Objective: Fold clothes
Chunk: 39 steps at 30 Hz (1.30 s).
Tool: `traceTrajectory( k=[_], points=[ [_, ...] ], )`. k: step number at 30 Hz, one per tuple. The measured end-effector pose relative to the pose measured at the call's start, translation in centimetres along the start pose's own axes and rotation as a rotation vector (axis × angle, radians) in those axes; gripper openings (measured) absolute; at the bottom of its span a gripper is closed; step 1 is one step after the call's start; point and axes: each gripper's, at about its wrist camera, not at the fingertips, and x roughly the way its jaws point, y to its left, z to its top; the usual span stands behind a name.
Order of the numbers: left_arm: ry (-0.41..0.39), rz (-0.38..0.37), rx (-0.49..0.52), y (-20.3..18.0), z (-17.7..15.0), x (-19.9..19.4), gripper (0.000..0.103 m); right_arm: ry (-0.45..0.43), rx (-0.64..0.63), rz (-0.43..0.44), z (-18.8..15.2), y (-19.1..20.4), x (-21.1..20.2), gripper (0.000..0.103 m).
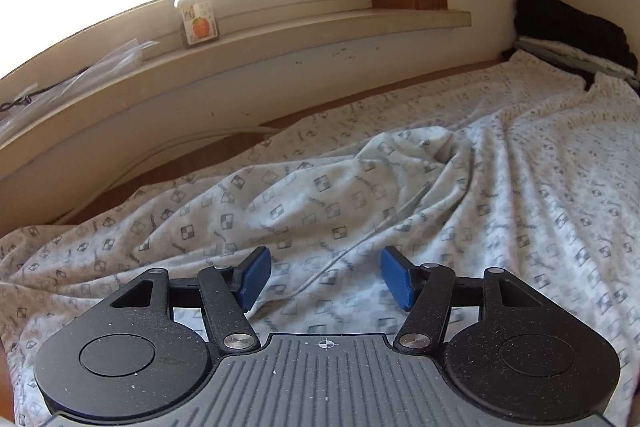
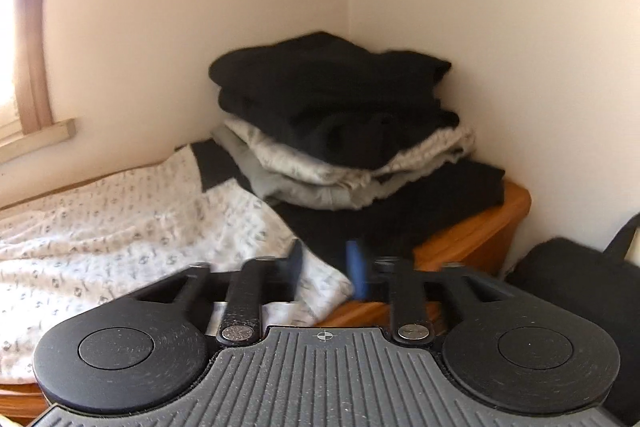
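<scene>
Patterned garment (image 1: 360,195): spread, rumpled, on wooden tabletop (image 2: 472,239). Left gripper (image 1: 324,277) fingers wide apart, empty, above it. Right gripper (image 2: 326,267) fingers part-open, blurred, straddling its corner; grip unclear. Risk: corner slipping free; nudging folded stack (image 2: 340,123).

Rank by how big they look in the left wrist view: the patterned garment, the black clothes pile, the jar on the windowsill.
1. Patterned garment, filling most of the view.
2. Black clothes pile, far off, so its true size is unsure.
3. Jar.
</scene>
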Motion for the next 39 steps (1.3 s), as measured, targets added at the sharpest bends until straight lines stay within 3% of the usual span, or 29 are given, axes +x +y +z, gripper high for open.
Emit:
traceTrajectory(
  k=[5, 10, 14, 16, 18, 22, 29, 31, 33, 34, 36, 37, 38, 39],
  points=[
    [-0.025, -0.078, 0.021, -3.7, 1.0, -1.3, 0.062, 0.0, -0.094, 0.132, -0.4, 5.0, -1.1, 0.041],
    [-0.011, -0.202, 0.044, -8.4, 1.0, -0.6, 0.05, 0.045, -0.197, 0.325, -1.6, 11.6, -1.9, 0.046],
    [0.026, -0.228, 0.095, -10.6, 0.6, 0.7, 0.036, 0.08, -0.284, 0.468, -2.7, 16.9, -2.7, 0.048],
    [0.032, -0.252, 0.099, -10.7, 0.9, 0.7, 0.022, 0.087, -0.33, 0.524, -3.2, 19.3, -3.3, 0.05],
    [0.019, -0.284, 0.096, -10.6, 1.2, 0.5, 0.0, 0.09, -0.37, 0.566, -3.6, 21.2, -3.9, 0.051],
    [-0.021, -0.251, 0.12, -10.2, 2.0, 0.6, 0.0, 0.108, -0.41, 0.661, -4.3, 23.9, -5.2, 0.051],
    [-0.034, -0.24, 0.04, -8.5, 2.9, -0.4, 0.001, 0.117, -0.499, 0.754, -5.8, 27.6, -7.4, 0.052],
    [-0.016, -0.265, 0.038, -8.7, 2.3, -1.1, 0.017, 0.118, -0.51, 0.763, -6.2, 28.1, -7.6, 0.052],
    [-0.001, -0.283, 0.054, -9.2, 1.4, -1.6, 0.041, 0.123, -0.514, 0.772, -6.6, 28.4, -7.8, 0.052],
    [0.006, -0.284, 0.064, -9.5, 0.9, -1.9, 0.042, 0.128, -0.514, 0.781, -6.8, 28.6, -7.8, 0.052],
    [0.019, -0.281, 0.081, -9.8, -0.1, -2.1, 0.04, 0.137, -0.515, 0.794, -7.1, 28.9, -8.0, 0.052],
    [0.018, -0.283, 0.09, -9.8, -0.3, -2.0, 0.024, 0.137, -0.52, 0.803, -7.2, 29.2, -8.1, 0.052],
    [0.017, -0.285, 0.099, -9.8, -0.6, -1.9, 0.001, 0.138, -0.524, 0.812, -7.3, 29.5, -8.3, 0.052],
    [0.015, -0.287, 0.108, -9.7, -0.9, -1.9, 0.0, 0.138, -0.529, 0.821, -7.4, 29.8, -8.5, 0.052]
  ],
)
